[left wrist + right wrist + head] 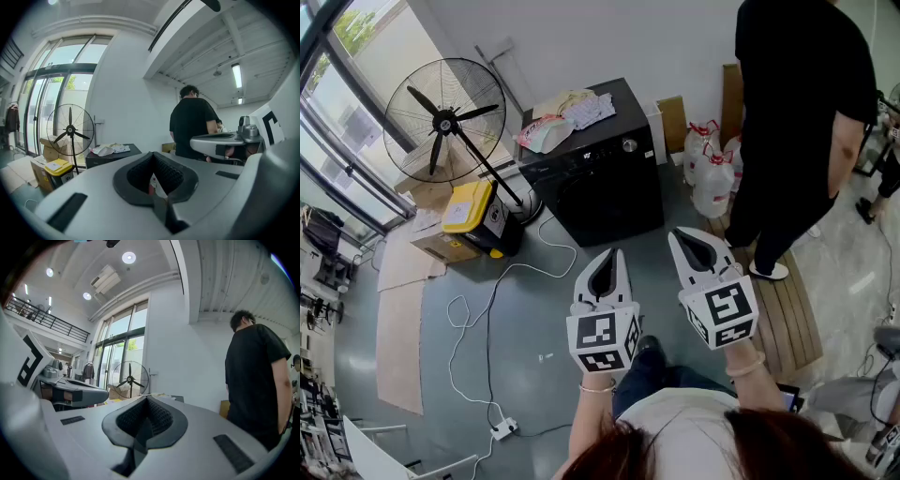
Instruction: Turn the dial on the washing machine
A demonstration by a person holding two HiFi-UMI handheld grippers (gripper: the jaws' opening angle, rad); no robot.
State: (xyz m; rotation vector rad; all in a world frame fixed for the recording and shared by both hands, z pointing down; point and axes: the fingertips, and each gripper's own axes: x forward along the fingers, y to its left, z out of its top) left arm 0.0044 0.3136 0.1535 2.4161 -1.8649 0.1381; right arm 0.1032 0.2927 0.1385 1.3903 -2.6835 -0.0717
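Observation:
The black washing machine [602,183] stands against the far wall, with its silver dial [629,145] at the top right of its front panel. Both grippers are held out well short of it, above the floor. My left gripper [608,254] is shut with nothing in it, and its tip [152,153] points toward the machine [110,155]. My right gripper [676,233] is beside it, also shut and empty, seen from behind as [147,398]. The dial does not show in either gripper view.
Clothes and bags [565,115] lie on the machine's top. A standing fan [444,120] and a yellow box [471,207] are to its left. A person in black [799,112] stands at the right near water jugs [712,178] and a wooden pallet [794,314]. A cable runs to a power strip [502,430].

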